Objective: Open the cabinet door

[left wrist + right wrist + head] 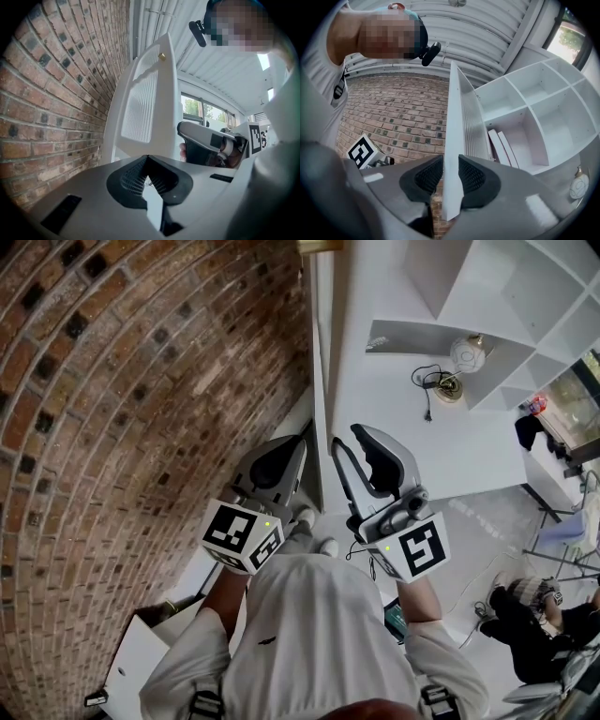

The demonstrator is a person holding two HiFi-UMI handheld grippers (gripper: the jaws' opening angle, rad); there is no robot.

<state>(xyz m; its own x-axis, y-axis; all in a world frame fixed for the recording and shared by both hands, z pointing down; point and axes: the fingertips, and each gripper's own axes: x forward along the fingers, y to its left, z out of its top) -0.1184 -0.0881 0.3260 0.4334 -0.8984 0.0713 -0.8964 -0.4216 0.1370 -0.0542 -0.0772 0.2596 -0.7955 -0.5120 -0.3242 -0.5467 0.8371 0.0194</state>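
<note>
Your right gripper (451, 177): jaws clamped on cabinet door (457, 117) edge | your left gripper (147, 163): jaws together, empty | door: swung open, between brick wall (398, 117) and shelves (534, 101)

The brick wall (112, 427) is rough, the cabinet door (145, 108) smooth matt white, its knob (161, 56) shiny metal.

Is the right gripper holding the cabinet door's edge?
Yes: the right gripper has its two pads pressed on the edge of the white cabinet door.
</note>
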